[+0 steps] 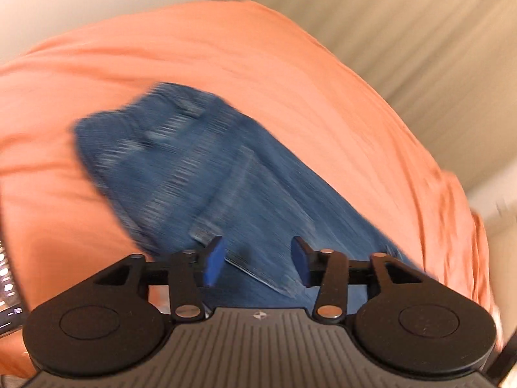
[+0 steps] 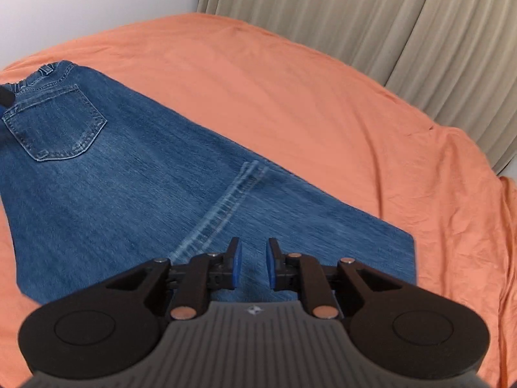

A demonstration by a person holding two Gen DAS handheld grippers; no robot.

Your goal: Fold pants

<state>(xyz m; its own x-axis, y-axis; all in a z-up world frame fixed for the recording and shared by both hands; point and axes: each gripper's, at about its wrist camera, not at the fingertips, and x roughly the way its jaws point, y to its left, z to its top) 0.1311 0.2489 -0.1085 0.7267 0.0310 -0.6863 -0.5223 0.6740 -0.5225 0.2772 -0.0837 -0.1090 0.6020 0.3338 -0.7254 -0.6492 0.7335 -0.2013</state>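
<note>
Blue denim pants (image 2: 129, 194) lie flat on the orange sheet (image 2: 290, 97), waistband at the far left with a back pocket (image 2: 55, 123) facing up. A pale stitched hem (image 2: 226, 207) runs across the cloth just ahead of my right gripper (image 2: 254, 266). This gripper hovers over the pants' near end, its blue pads a narrow gap apart with nothing between them. The left wrist view is blurred. In it the pants (image 1: 210, 177) stretch away from my left gripper (image 1: 257, 262), which stands open above the denim and holds nothing.
The orange sheet (image 1: 290, 64) covers a bed-like surface that drops off at the right. Beige curtains (image 2: 387, 16) hang behind it, next to a white wall (image 2: 97, 0). A dark device with lit marks (image 1: 8, 287) shows at the left edge.
</note>
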